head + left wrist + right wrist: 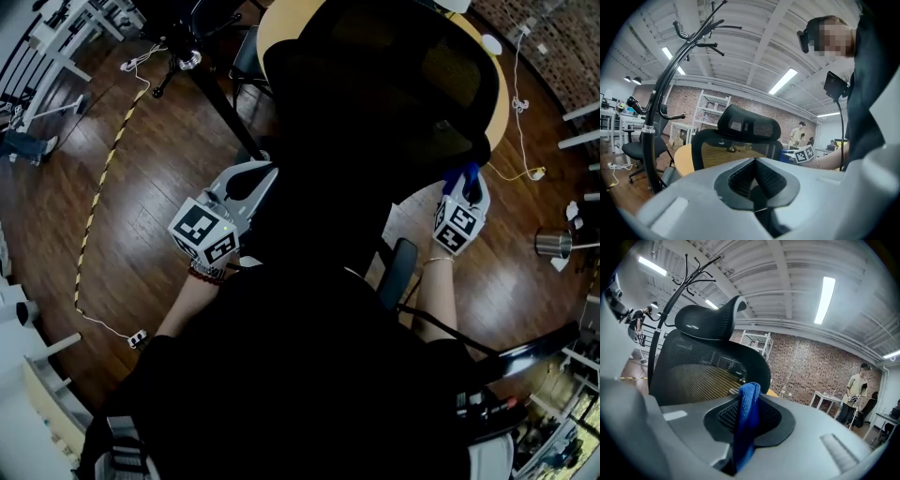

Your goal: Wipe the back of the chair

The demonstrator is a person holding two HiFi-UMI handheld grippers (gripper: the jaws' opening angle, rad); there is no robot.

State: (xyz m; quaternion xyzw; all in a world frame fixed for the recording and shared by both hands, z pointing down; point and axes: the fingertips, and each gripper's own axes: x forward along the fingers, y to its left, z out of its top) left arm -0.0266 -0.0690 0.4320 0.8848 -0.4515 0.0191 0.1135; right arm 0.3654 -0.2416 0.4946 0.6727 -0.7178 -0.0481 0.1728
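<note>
The black mesh office chair (375,103) stands right in front of me, its back and headrest (710,317) facing me. My right gripper (466,183) is at the right edge of the chair back, shut on a blue cloth (747,416) that hangs folded between its jaws; the cloth (464,174) sits close against the frame. In the right gripper view the mesh back (698,373) fills the area just beyond the jaws. My left gripper (255,178) is at the chair's left side, shut with nothing in it (757,183), and apart from the chair (736,140).
A black coat stand (661,93) rises left of the chair, its base (187,61) on the wooden floor. A round yellow table (267,33) lies behind the chair. A striped cable (103,169) runs along the floor at left. A metal bin (553,244) stands at right.
</note>
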